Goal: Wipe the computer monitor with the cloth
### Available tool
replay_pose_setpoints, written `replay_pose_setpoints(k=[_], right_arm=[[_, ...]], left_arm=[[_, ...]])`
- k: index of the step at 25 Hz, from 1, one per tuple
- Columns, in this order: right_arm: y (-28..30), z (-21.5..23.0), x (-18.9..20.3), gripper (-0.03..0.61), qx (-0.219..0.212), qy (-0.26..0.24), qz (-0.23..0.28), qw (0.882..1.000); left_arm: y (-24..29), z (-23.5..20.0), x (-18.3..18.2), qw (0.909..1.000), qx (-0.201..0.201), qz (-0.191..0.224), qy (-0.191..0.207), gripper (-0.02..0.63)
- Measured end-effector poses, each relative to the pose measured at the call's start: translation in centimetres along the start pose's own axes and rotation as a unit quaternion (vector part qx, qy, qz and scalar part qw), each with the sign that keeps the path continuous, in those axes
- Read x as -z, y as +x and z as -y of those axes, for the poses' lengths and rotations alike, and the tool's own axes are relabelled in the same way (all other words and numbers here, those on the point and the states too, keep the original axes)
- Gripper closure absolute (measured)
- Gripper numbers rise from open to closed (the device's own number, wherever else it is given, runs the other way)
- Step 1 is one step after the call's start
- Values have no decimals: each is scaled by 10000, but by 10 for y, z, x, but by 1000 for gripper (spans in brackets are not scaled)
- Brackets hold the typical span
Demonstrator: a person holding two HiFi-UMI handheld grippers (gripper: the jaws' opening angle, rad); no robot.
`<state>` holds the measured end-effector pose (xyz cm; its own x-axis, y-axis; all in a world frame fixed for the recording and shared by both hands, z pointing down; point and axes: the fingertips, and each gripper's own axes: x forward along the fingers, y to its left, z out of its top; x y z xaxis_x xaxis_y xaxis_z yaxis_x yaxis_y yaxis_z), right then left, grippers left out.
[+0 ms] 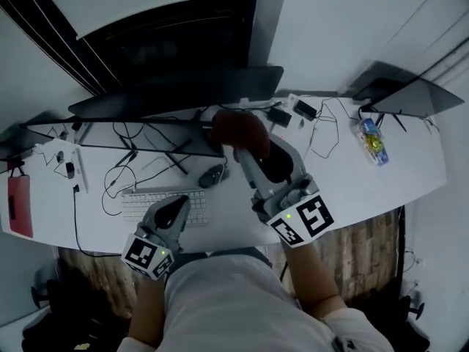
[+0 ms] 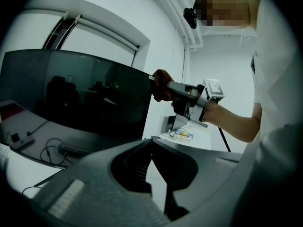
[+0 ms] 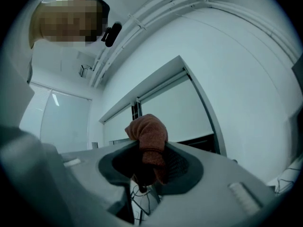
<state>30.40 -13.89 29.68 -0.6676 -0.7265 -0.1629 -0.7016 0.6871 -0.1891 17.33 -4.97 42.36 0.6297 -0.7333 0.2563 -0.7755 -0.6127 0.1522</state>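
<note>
A wide dark monitor [image 1: 176,94] stands at the back of the white desk [image 1: 330,174]. My right gripper [image 1: 236,149] is raised in front of its right part, shut on a reddish-brown cloth [image 1: 238,129]. In the left gripper view the cloth [image 2: 161,84] sits against the upper right edge of the monitor [image 2: 80,93]. In the right gripper view the cloth [image 3: 149,136] bulges out above the jaws of my right gripper [image 3: 147,148]. My left gripper [image 1: 178,205] hovers low over the keyboard, shut [image 2: 151,140] with nothing in it.
A white keyboard [image 1: 146,200] and a dark mouse [image 1: 212,174] lie before the monitor among loose cables. A red flat item [image 1: 20,205] lies at the desk's left end. An open laptop [image 1: 410,94], a small bottle [image 1: 372,141] and a power adapter [image 1: 304,110] are on the right.
</note>
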Motion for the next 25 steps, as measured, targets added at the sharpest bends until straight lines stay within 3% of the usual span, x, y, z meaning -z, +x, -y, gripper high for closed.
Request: replay_pose_setpoints(k=[8, 25], right_arm=[[22, -7, 9, 444, -254, 86, 5, 9996], [22, 4, 67, 443, 24, 191, -333, 9993]], left_arm=[[-10, -11, 7, 9996, -279, -29, -84, 604], [-20, -19, 29, 9991, -285, -269, -160, 604]])
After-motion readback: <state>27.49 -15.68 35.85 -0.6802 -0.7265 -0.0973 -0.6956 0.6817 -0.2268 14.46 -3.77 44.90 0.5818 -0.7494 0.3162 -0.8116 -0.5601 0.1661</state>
